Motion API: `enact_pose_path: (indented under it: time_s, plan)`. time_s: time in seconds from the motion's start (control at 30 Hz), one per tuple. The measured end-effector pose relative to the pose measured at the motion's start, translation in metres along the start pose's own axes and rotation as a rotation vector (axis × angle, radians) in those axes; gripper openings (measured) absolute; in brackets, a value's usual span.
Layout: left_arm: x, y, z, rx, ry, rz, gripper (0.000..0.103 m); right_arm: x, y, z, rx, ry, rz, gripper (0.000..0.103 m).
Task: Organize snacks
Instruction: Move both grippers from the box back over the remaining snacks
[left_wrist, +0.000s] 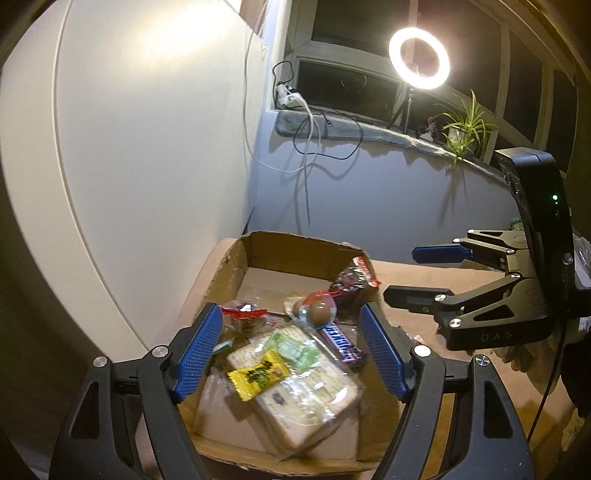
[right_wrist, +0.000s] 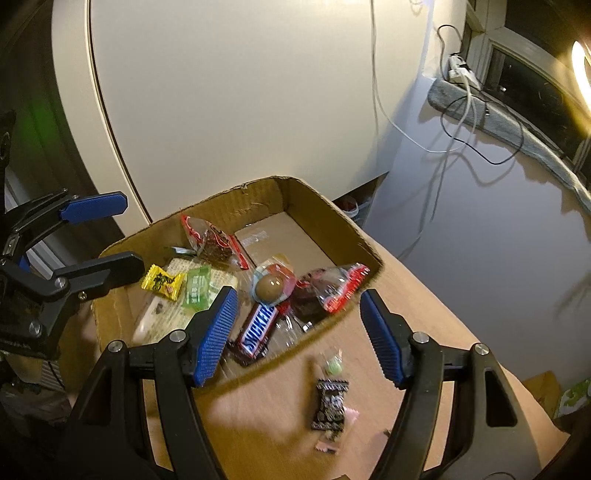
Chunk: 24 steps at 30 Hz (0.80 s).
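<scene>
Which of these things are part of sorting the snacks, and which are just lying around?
Part of the job:
box
Snickers bar
yellow candy
green packet
cracker pack
chocolate egg
black candy, outside the box on the table
small green sweet, also outside the box

Just lying about:
ring light
plant
cables

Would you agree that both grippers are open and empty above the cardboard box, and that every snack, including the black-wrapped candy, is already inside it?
Not quite. The black-wrapped candy lies on the table outside the cardboard box, as the right wrist view shows. The rest holds: the left gripper and right gripper are both open and empty.
</scene>
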<state>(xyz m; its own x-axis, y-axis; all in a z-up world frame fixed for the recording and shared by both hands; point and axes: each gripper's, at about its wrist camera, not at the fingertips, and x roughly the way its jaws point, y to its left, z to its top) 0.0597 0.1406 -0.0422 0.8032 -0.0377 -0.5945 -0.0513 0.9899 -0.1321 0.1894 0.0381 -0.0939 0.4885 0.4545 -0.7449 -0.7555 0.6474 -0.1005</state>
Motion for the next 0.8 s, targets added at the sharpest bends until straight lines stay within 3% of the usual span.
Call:
enact_pose_path:
  time_s: [0.4, 0.8]
  plan:
    - [0.001, -0.052, -0.001, 0.047, 0.009, -0.068, 0.077, -0.043, -0.061, -0.048, 0.093, 0.003, -0.073, 0.072]
    - [0.018, -0.103, -0.014, 0.099, 0.068, -0.139, 0.077, -0.055, -0.116, -0.103, 0.192, 0.056, -0.113, 0.072]
